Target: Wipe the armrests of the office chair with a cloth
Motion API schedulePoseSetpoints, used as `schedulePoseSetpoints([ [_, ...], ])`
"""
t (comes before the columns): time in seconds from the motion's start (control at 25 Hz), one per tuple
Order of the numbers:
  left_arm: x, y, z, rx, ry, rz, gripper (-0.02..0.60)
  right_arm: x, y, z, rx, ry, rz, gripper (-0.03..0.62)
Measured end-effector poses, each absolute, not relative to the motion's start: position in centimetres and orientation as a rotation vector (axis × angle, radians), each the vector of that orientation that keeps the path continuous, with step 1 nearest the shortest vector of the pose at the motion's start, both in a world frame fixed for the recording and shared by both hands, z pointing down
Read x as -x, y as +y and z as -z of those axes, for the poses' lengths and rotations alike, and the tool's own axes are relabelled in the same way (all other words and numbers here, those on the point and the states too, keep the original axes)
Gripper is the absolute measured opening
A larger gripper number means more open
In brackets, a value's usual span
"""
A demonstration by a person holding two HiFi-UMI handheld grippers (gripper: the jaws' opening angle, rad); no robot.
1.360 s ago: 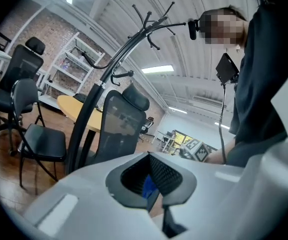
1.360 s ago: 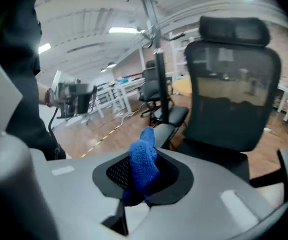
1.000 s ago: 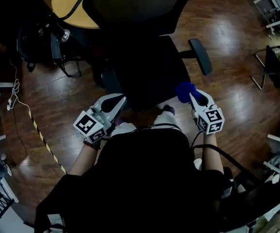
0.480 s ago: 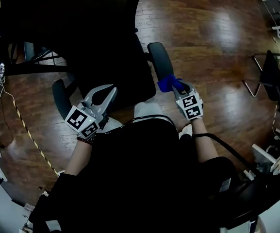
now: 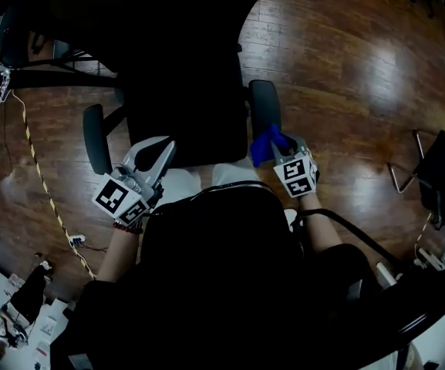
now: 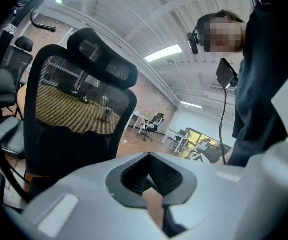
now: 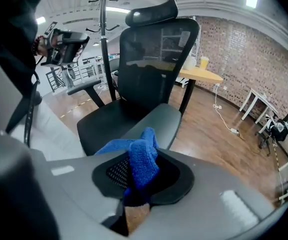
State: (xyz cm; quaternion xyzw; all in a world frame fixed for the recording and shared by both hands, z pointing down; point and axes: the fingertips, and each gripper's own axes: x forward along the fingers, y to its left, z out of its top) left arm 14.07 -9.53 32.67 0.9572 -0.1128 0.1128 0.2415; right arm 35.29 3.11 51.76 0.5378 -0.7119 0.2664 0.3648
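Observation:
The black office chair (image 5: 180,91) stands in front of me, its mesh back (image 6: 79,109) filling the left gripper view. My right gripper (image 5: 278,145) is shut on a blue cloth (image 5: 263,146), which lies against the near end of the chair's right armrest (image 5: 265,110). In the right gripper view the cloth (image 7: 141,159) is bunched between the jaws, just short of the armrest pad (image 7: 156,123). My left gripper (image 5: 157,156) hovers near the seat's front left, inside the left armrest (image 5: 92,139). Its tips touch, with nothing between them.
The floor is dark wood (image 5: 345,68). A yellow-black tape line and a white cable (image 5: 41,183) run along the left. Another black chair (image 5: 442,172) stands at the right. A yellow round table (image 7: 201,75) and a coat stand (image 7: 104,24) are behind the office chair.
The right gripper has carried the blue cloth from open floor beside the seat onto the near end of the right armrest. The left gripper has drifted slightly left and stays shut.

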Motion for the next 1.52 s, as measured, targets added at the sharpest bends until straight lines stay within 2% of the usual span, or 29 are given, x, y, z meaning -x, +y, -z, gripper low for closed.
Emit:
schedulePoseSetpoints([
  [0.36, -13.4, -10.4, -33.4, -2.585, -0.469, -0.285, 0.006, -40.6, -11.6, -52.1, -1.287, -1.919, -0.588, 0.074],
  [0.64, -11.7, -10.1, -33.9, -2.562, -0.619, -0.254, 0.006, -38.3, -16.4, -53.7, -0.841, -1.987, -0.675, 0.064],
  [1.08, -11.9, -9.3, -33.4, -2.559, -0.670, -0.200, 0.006, -32.0, -12.6, -54.4, -0.288, -1.858, -0.297, 0.064],
  [1.52, -11.2, -9.8, -33.2, -2.610, -0.567, -0.156, 0.006, -28.9, -4.0, -54.5, -0.384, -1.882, -0.404, 0.064],
])
